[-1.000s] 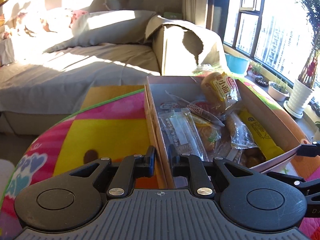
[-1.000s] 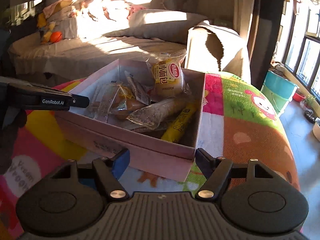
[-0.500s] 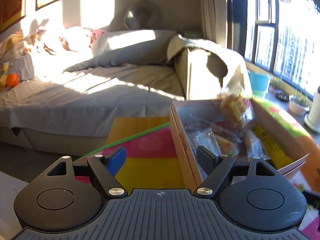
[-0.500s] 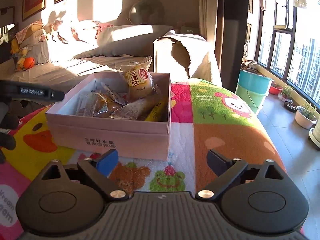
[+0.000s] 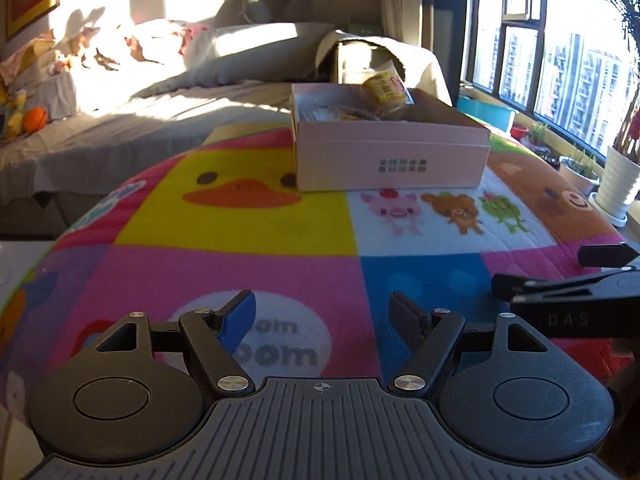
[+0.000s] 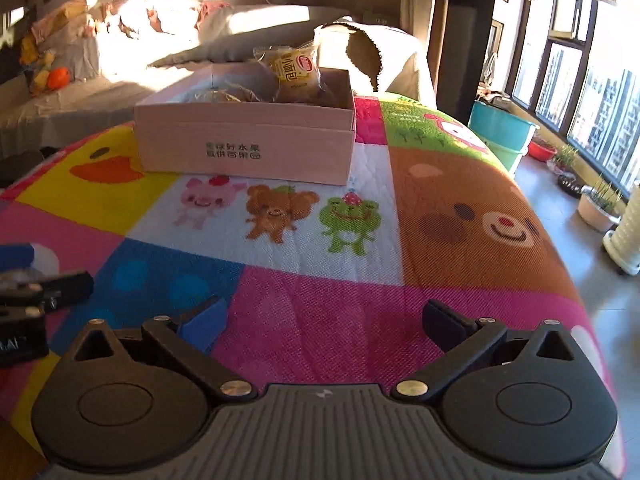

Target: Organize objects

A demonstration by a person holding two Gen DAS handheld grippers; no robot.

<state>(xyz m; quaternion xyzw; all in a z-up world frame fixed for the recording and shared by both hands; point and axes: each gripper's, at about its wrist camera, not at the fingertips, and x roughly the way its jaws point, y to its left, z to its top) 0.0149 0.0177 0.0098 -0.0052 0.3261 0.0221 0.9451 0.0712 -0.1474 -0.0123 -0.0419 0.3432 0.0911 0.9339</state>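
A pink cardboard box (image 5: 390,160) (image 6: 244,148) stands at the far side of the colourful cartoon mat (image 5: 260,216) (image 6: 320,288). It holds several wrapped snacks, and a yellow bread packet (image 5: 386,88) (image 6: 294,68) sticks up above the rim. My left gripper (image 5: 323,312) is open over the near part of the mat, well short of the box, with nothing between its fingers. My right gripper (image 6: 326,318) is also open and empty, wide apart, over the pink patch. The right gripper's fingers (image 5: 560,280) show at the left view's right edge.
A bed with grey sheets and pillows (image 5: 160,92) lies behind the mat. A draped armchair (image 6: 384,52) stands beyond the box. A teal bucket (image 6: 504,136), potted plants (image 6: 600,204) and a white planter (image 5: 618,184) line the window on the right.
Both grippers have let go of the box's walls, opened wide and pulled back toward the near edge of the mat. The box stays at the far side.
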